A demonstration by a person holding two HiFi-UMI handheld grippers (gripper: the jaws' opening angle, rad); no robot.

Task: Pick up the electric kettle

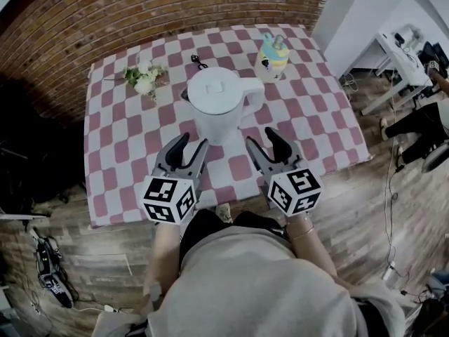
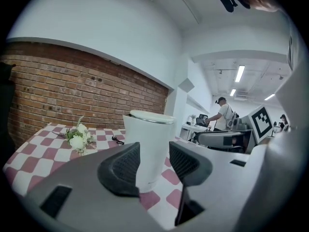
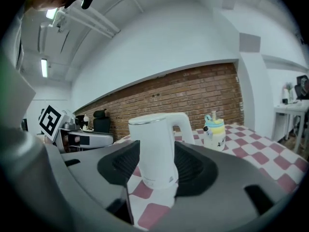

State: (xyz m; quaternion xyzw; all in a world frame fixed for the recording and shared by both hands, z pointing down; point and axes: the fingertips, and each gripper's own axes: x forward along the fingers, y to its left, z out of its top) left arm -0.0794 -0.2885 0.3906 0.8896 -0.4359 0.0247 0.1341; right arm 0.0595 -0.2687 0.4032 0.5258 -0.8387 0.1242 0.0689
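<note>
The table under its red-and-white checked cloth [image 1: 112, 139] fills my view. The white plastic electric kettle [image 1: 216, 107] stands upright near its middle, with its handle [image 1: 257, 92] turned to my right. My left gripper [image 1: 193, 142] and right gripper [image 1: 261, 139] both sit short of it, jaws apart and nothing between them. The body looks too broad for one jaw gap, so I'd steer the right gripper level onto the handle, clear of the small pastel-striped cup [image 1: 272, 53] behind.
</note>
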